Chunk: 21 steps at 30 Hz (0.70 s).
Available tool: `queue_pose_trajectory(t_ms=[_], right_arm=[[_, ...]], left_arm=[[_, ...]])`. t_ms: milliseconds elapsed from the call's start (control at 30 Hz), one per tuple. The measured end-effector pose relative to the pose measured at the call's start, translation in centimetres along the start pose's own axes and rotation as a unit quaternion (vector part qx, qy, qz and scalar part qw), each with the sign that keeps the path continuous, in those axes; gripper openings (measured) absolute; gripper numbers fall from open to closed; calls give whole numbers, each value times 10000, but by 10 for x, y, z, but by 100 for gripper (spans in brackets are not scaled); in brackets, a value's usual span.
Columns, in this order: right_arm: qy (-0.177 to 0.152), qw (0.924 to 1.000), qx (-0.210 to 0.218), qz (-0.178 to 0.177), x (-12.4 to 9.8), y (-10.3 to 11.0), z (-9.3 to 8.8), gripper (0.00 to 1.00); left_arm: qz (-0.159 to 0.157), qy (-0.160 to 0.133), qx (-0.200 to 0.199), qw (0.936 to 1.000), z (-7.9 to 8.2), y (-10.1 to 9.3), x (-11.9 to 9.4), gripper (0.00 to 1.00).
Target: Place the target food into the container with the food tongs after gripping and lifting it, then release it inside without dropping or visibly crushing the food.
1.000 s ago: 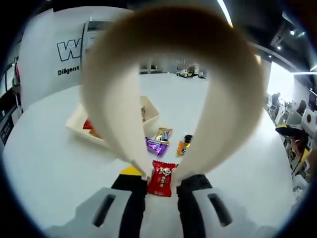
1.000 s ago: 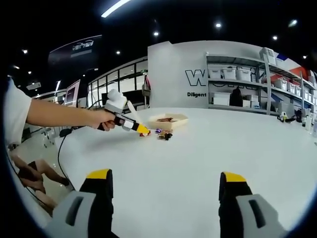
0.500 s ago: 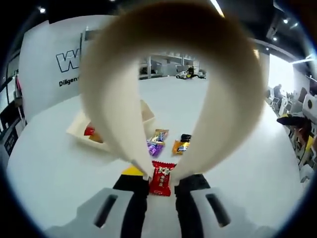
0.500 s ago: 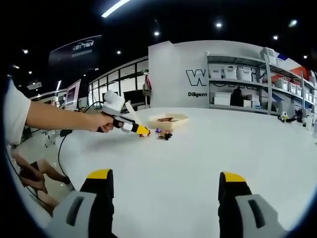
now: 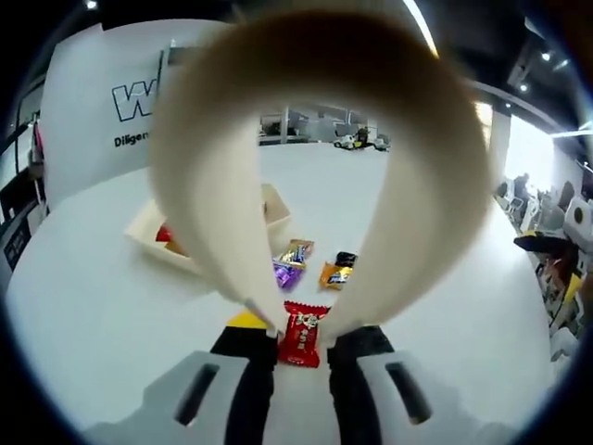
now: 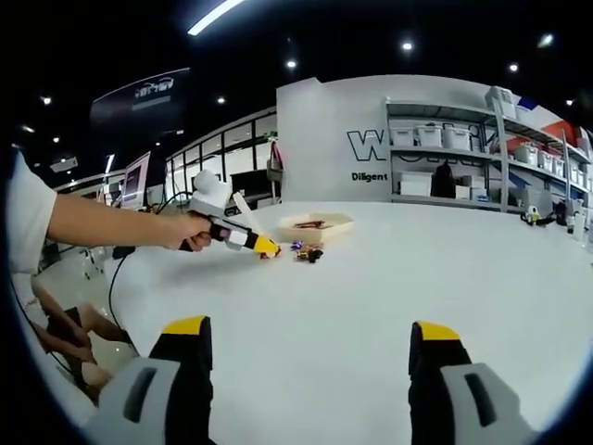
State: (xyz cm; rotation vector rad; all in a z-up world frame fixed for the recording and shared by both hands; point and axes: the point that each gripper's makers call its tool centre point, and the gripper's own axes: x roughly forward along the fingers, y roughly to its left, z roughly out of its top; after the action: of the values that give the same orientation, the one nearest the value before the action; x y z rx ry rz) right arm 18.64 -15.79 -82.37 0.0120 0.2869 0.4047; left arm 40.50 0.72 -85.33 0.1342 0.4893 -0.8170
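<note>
Left claw (image 5: 301,338) clamped on tongs (image 5: 320,120), tips astride red candy (image 5: 301,334), lower centre. Risk: slick wrapper slips/crushes before tray (image 5: 148,227). Right claw (image 6: 310,357) apart, idle.

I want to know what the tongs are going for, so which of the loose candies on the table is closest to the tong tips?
The red candy, lying right between the tips of the tongs. The purple, gold and orange ones lie farther off, toward the wooden tray.
</note>
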Motion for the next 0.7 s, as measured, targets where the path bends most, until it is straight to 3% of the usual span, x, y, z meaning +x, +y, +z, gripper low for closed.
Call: queue_pose_trajectory(t_ms=[200,500,567,700], right_arm=[[18,10000,22,-24,2,-1,-1,86],[53,10000,-2,-3,7,-2,-1,86],[52,10000,-15,0,7,-1,-1,86],[68,10000,0,6,8,0,-3,86]], left_arm=[[-31,-12,-30,10000,3,1,0,19],[-189,-225,-11,9996,34,-3,-6,20],[-98,-303,91,9995,40,1,-7,20],[-85,-395,-74,9992,50,8,-6,20]])
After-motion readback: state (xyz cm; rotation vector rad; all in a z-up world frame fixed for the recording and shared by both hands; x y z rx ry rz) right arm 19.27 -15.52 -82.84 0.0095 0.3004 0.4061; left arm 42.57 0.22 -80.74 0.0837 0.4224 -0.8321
